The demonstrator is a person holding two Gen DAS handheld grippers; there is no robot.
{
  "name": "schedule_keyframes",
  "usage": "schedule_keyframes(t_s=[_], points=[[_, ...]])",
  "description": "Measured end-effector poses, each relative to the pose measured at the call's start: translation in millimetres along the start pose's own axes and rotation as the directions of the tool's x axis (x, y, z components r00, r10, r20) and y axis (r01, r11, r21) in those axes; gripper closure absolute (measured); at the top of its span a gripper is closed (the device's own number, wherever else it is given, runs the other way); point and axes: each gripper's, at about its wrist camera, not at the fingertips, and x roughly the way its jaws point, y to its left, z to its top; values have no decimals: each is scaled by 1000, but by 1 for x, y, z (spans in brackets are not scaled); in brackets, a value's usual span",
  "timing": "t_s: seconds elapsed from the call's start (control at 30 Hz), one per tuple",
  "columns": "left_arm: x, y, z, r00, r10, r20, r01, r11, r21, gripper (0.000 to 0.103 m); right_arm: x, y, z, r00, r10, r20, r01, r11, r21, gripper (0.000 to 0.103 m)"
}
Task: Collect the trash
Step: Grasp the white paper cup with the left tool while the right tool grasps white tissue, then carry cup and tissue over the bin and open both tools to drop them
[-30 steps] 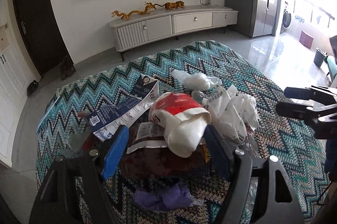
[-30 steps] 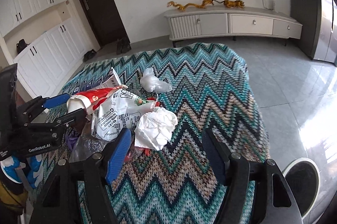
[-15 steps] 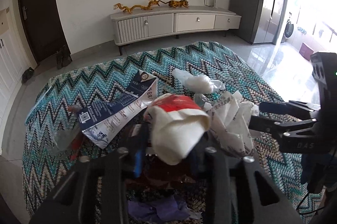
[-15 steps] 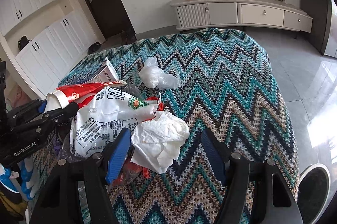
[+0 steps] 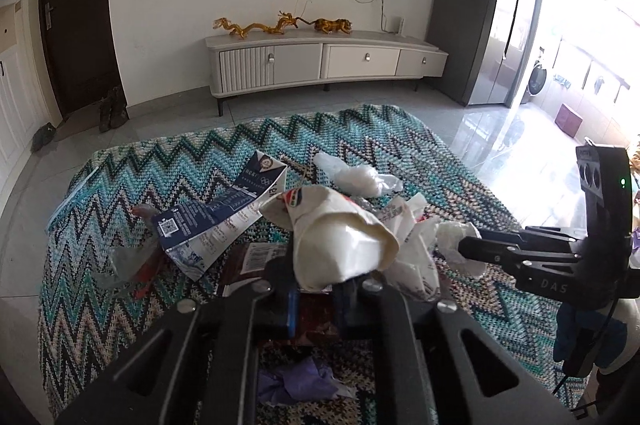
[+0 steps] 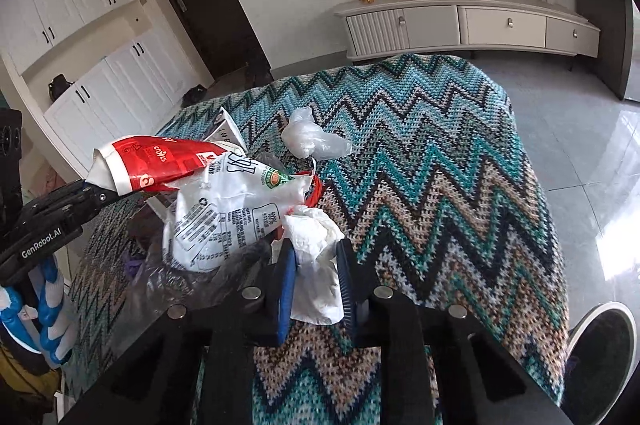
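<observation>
Trash fills the lower centre of the left wrist view: the left gripper (image 5: 316, 299) jaws are closing on a crushed paper cup (image 5: 340, 237), light and easily crumpled, best pinched at its flattened end. Right wrist view: the right gripper (image 6: 316, 285) jaws are clamped on a soft white tissue wad (image 6: 314, 245), centre frame, beside a printed plastic bag (image 6: 224, 217). A zigzag knitted cloth (image 6: 440, 165) covers the surface; a TV cabinet (image 6: 460, 25) stands upper right.

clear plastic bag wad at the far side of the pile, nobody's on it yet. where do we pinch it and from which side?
Probably the fat bunched body of the clear plastic bag wad, not the thin tail trailing off one end. It lies alone on the zigzag blanket, beyond the pile, so come from above on the bare-blanket side. Both grippers are busy: left gripper closing on the paper cup, right gripper on the crumpled tissue.
</observation>
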Motion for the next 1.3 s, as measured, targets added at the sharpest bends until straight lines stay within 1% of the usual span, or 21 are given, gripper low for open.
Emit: schedule_keyframes(t_s=[0.2, 0.37, 0.5, 0.67, 0.77, 0.9, 1.0, 1.13, 1.3], points=[[-37, -1, 2, 998, -16, 54, 17, 1000, -10, 91, -36, 9, -9, 999, -6, 46, 6, 1000, -5, 84], [-81, 0, 0, 993, -28, 114, 30, 999, -18, 91, -72, 22, -16, 995, -8, 99, 10, 1000, -23, 84], [-110, -2, -4, 988, -23, 154, 25, 1000, -9, 91, -102, 35, -22, 989, -8, 146, 15, 999, -46, 84], [-146, -16, -8, 979, -8, 204, 4, 1000, 21, 91, -130, 47, -30, 981, -8, 195, 20, 998, -59, 84], [-160, -28, -10, 975, 4, 221, -11, 999, 33, 91, -146, 53, -35, 976, -11, 219, 27, 997, -69, 84], [-176, -50, -16, 967, 39, 250, -57, 996, 63, 91, -165, 58, -42, 968, -17, 251, 38, 996, -79, 84], [-184, -60, -18, 964, 53, 262, -76, 994, 79, 91, -179, 59, -48, 962, -21, 273, 43, 996, -76, 84], [-192, -76, -21, 957, 70, 280, -104, 989, 106, 91, -195, 55, -56, 954, -26, 298, 47, 997, -62, 84], [-196, -95, -22, 954, 72, 290, -116, 983, 139, 91, -212, 43, -67, 945, -36, 325, 50, 998, -34, 84]])
